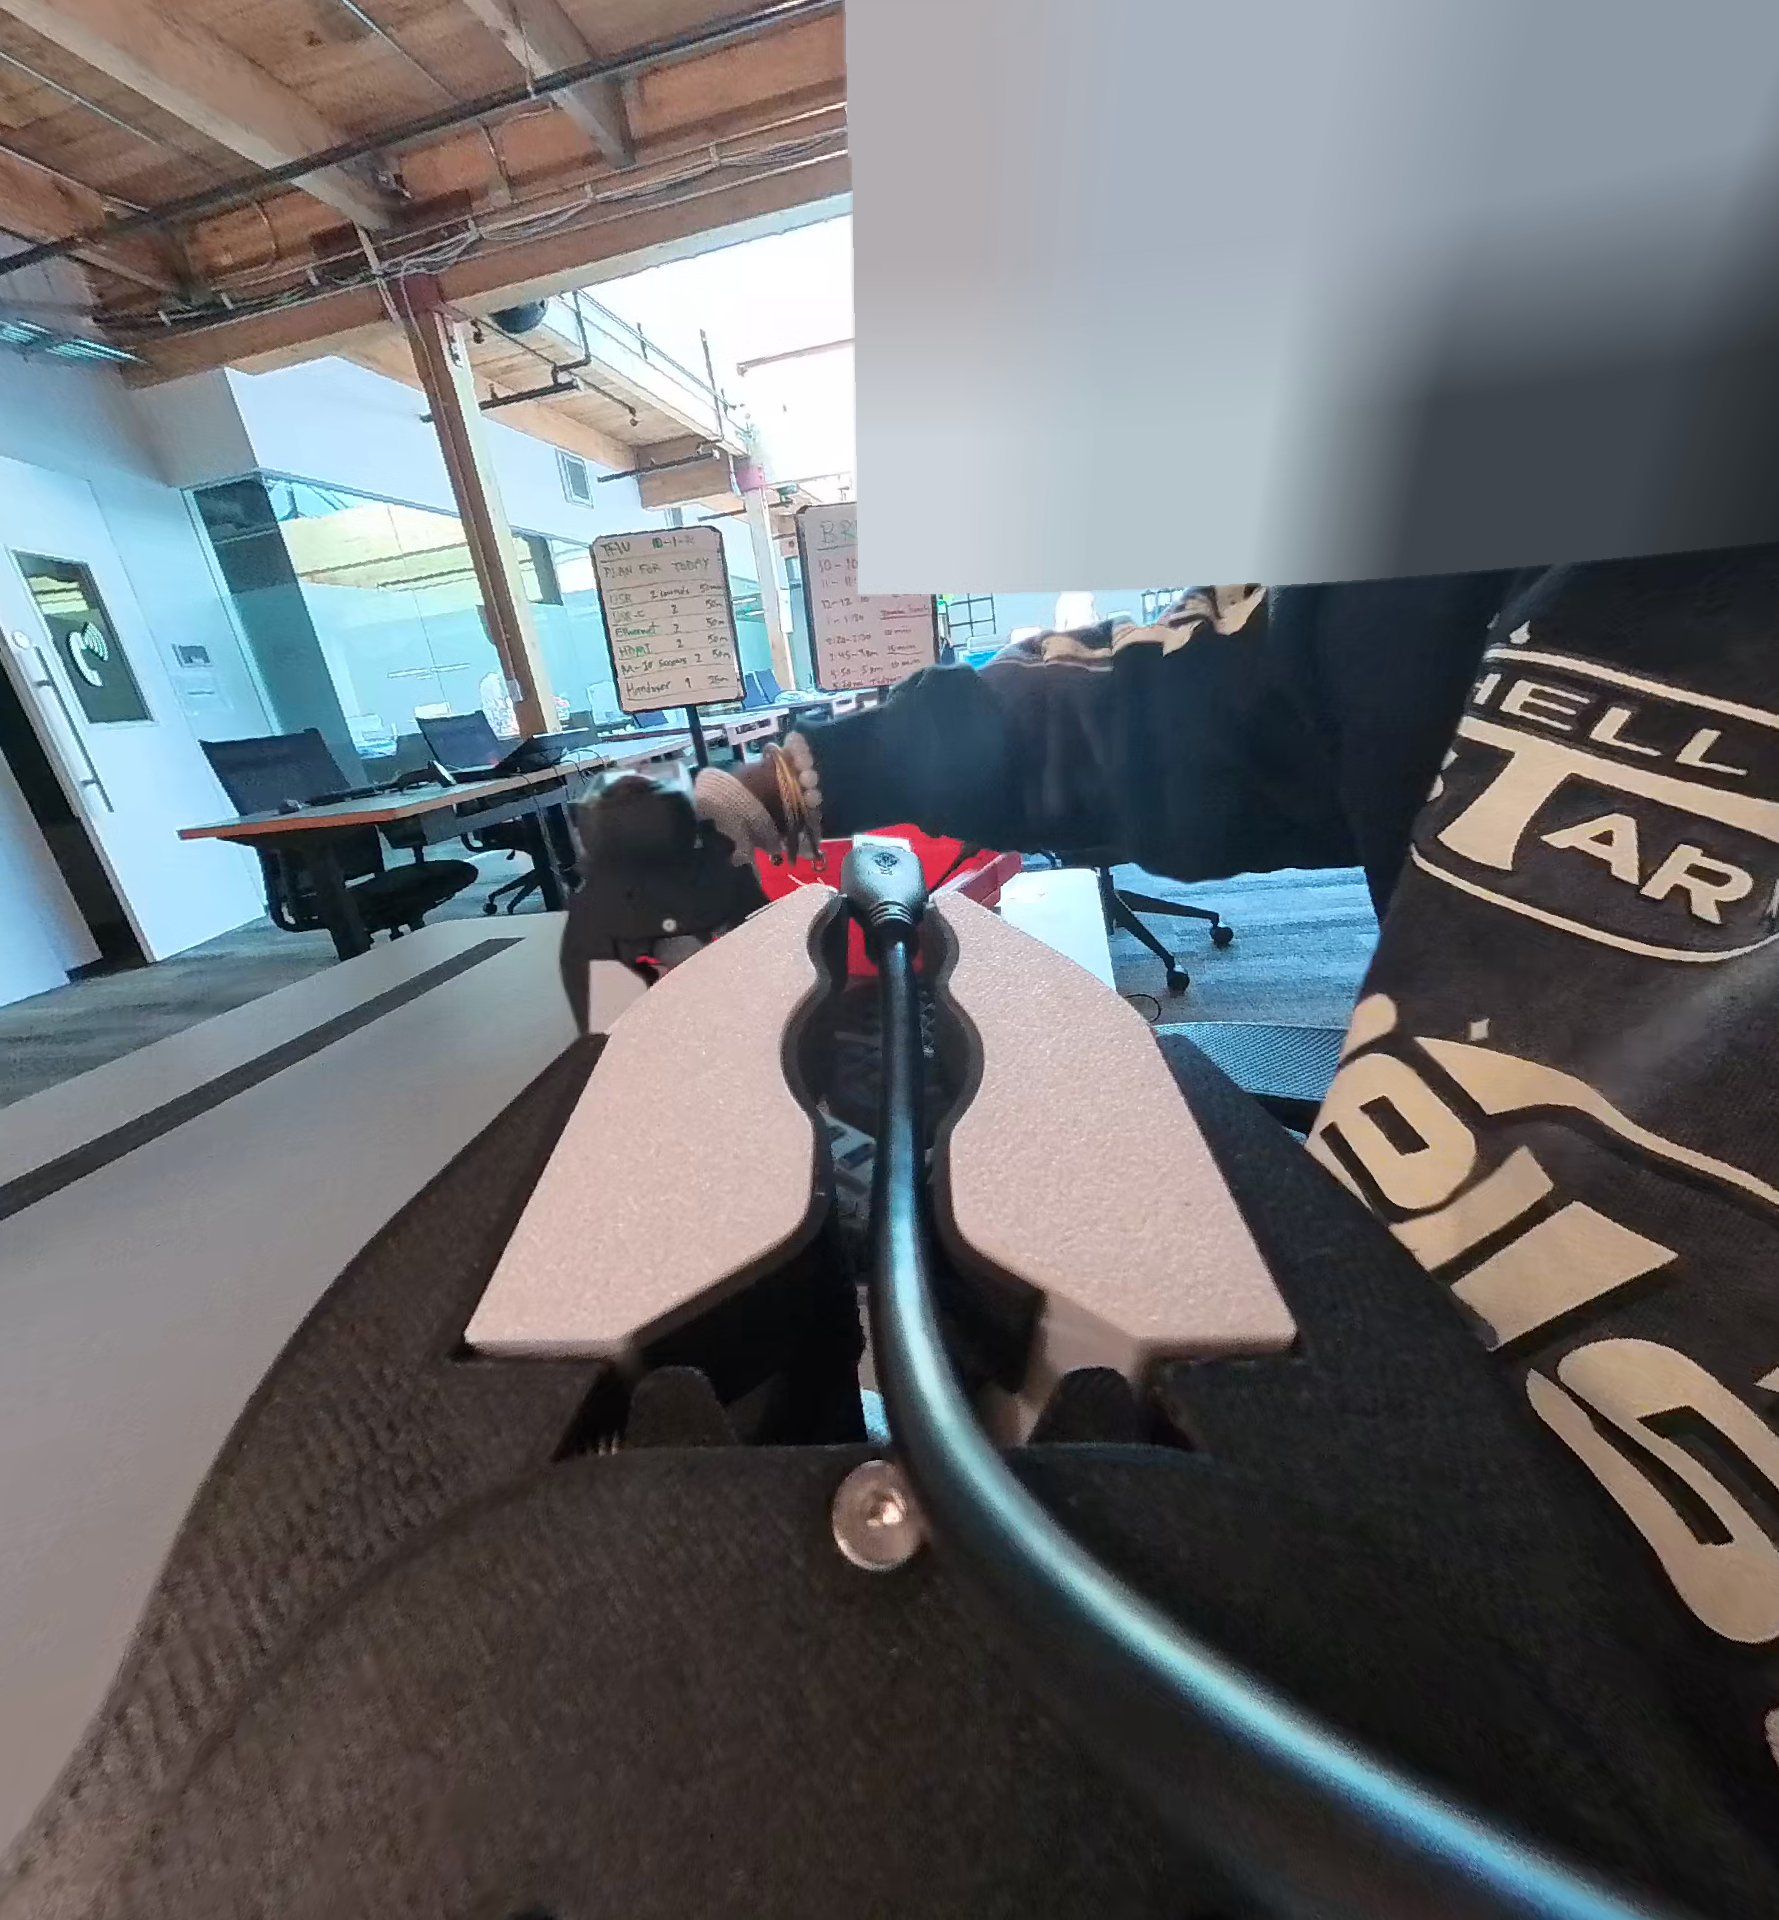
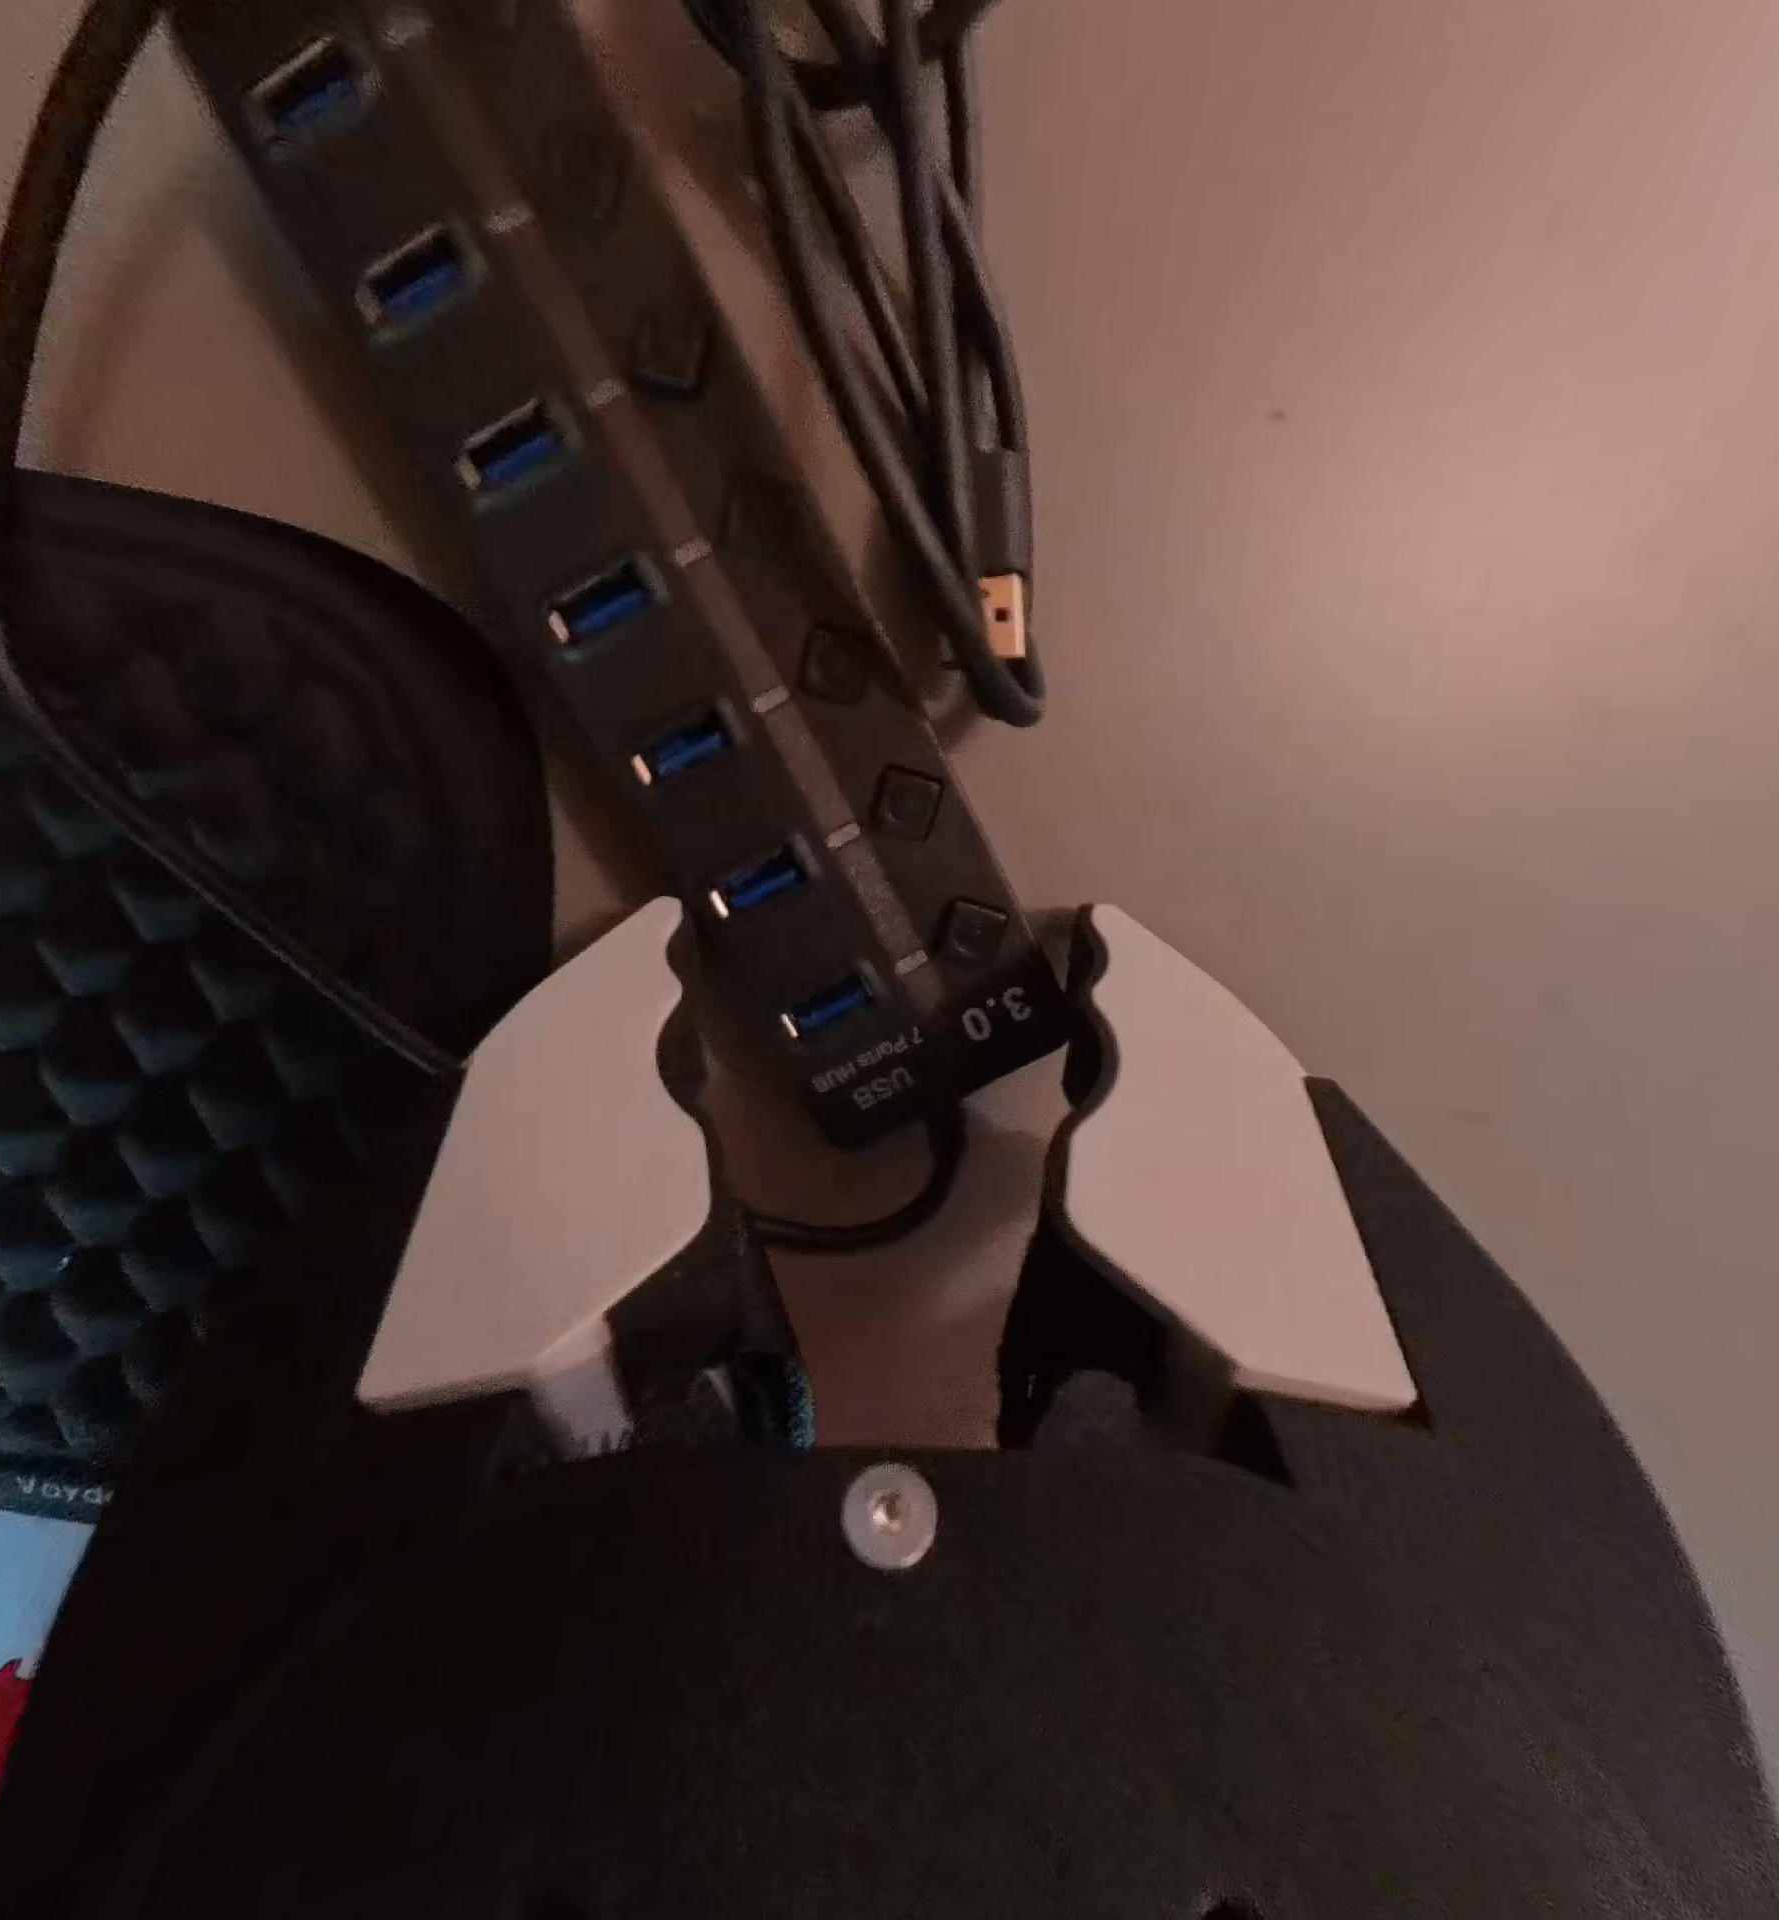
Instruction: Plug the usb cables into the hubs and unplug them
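Wooden beams cross the ceiling of an open office in the left wrist view, with two whiteboards [image 1: 661, 620] on stands far off and a grey table [image 1: 189, 1195] running along the left. Near the camera, the left gripper [image 1: 883, 902] has its two pale fingers [image 1: 698, 1122] pressed in on one black usb cable [image 1: 895, 1195], pinching it just behind the plug [image 1: 880, 871], which sticks out past the tips. Beyond it a person's dark sleeve [image 1: 1072, 748] reaches left to a second black gripper [image 1: 646, 862] above a red bin [image 1: 978, 871].

Seen from the right wrist, one long black hub [image 2: 656, 644] lies on the tan tabletop [image 2: 1436, 520], showing seven blue ports in a row. The right gripper [image 2: 885, 930] is spread, its fingers [image 2: 573, 1143] either side of the hub's near end without clearly gripping it. One bundle of black cables [image 2: 926, 343] with a gold plug [image 2: 1004, 618] lies right of the hub; a dark textured pad [image 2: 189, 935] sits left.
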`<action>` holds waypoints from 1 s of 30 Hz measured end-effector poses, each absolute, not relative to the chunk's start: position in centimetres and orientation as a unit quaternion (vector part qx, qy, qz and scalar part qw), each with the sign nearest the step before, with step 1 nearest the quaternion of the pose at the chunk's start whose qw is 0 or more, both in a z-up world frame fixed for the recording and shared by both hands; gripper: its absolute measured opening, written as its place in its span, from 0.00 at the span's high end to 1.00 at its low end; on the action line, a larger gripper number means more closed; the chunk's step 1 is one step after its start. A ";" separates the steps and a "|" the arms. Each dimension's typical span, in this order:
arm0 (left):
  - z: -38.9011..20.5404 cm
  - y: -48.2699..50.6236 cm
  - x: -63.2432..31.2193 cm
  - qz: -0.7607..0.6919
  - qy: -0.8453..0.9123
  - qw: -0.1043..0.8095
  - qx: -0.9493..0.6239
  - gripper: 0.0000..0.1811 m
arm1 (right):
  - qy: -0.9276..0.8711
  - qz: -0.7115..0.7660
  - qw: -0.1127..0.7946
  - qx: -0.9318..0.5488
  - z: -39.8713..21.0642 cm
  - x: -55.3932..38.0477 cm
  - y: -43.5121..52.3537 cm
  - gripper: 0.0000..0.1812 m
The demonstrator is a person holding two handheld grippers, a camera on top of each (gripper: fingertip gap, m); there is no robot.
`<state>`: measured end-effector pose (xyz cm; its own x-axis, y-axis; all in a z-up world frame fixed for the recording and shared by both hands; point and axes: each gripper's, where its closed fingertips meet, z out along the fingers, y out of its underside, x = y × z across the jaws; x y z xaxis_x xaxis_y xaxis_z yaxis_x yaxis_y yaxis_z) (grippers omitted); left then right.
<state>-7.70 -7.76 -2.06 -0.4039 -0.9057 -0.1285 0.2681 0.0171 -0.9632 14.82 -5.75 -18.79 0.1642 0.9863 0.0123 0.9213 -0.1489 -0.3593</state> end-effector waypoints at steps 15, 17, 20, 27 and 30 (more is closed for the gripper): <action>-2.8 -8.0 -7.2 -0.616 0.558 0.469 -0.299 0.93 | -0.395 -0.081 0.264 -0.876 -13.1 11.8 -13.6 0.68; -2.8 -8.4 -7.1 -0.618 0.561 0.464 -0.296 0.93 | -0.351 -0.080 0.302 -0.883 -13.8 11.1 -14.9 0.68; -3.0 -8.9 -6.7 -0.616 0.568 0.456 -0.299 0.93 | -0.311 -0.054 0.385 -0.867 -13.7 9.9 -16.3 0.59; -3.5 -9.8 -5.8 -0.622 0.579 0.435 -0.298 0.93 | -0.237 0.053 0.489 -0.837 -12.7 10.4 -18.3 0.40; -4.0 -10.1 -5.4 -0.615 0.588 0.427 -0.307 0.93 | -0.260 0.095 0.464 -0.842 -13.8 10.6 -18.0 0.49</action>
